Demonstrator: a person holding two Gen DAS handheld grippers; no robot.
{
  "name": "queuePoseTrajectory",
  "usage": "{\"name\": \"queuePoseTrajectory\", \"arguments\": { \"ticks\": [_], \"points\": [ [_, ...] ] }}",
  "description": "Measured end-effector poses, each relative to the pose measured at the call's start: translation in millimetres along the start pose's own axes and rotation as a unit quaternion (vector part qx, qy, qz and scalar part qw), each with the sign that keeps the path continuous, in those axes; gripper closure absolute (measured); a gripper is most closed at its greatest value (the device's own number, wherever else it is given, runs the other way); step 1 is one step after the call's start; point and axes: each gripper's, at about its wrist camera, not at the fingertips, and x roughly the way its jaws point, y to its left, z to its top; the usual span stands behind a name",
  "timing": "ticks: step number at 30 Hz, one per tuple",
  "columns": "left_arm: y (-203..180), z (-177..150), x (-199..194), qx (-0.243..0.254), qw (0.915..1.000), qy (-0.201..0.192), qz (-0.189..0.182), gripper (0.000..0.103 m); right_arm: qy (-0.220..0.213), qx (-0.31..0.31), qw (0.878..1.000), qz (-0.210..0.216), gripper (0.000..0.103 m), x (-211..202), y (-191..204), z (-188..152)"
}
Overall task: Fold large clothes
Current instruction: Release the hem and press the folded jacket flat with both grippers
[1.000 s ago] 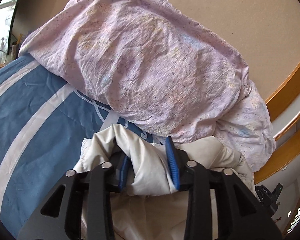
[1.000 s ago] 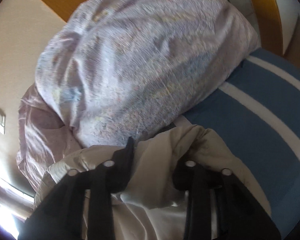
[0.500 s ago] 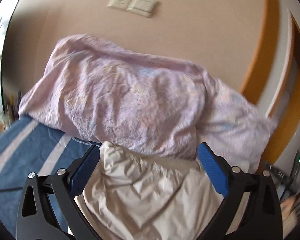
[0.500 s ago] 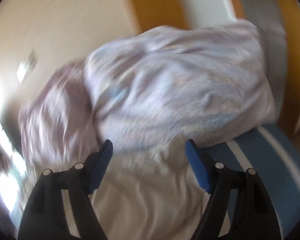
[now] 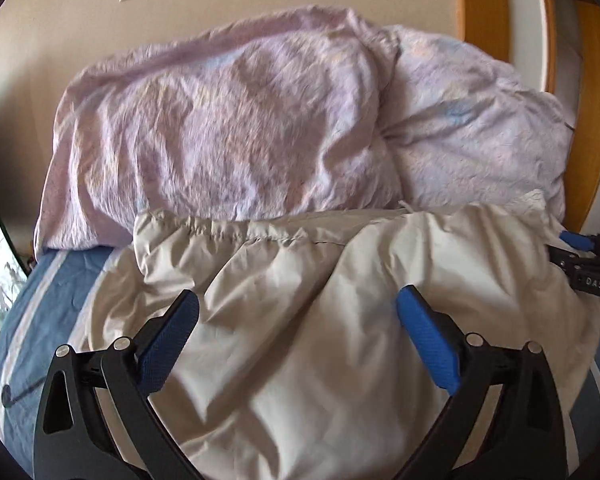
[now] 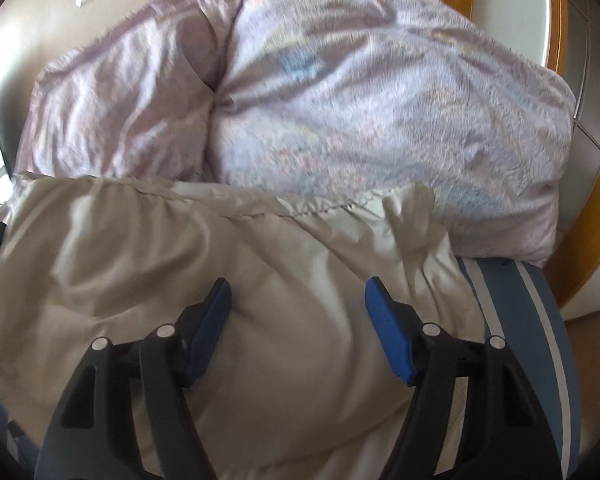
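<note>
A second ago both grippers pinch bunched folds of the beige garment (image 5: pixel 300 340); now they have let go. The left gripper (image 5: pixel 298 320) stands wide apart above the cloth, nothing between its pads. The right gripper (image 6: pixel 298 304) is also released, and its jaws are closing slightly, over the cloth but not pressing it. The garment now lies spread out on the blue striped bedcover (image 5: pixel 52 300), its gathered hem against the lilac pillows (image 5: pixel 228 128).
</note>
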Motion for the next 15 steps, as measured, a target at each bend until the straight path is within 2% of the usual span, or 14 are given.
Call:
{"name": "queuePoseTrajectory", "arguments": {
  "ticks": [9,15],
  "points": [
    [9.1,12.8,40.7,-0.039,0.9971,0.039,0.053,0.001,0.09,0.056,0.994,-0.033,0.034,58.8,-12.9,13.1],
    [17.1,15.2,65.9,-0.065,0.993,0.068,0.071,0.001,0.12,0.072,0.989,-0.04,0.029,79.8,-16.7,13.8]
  ]
}}
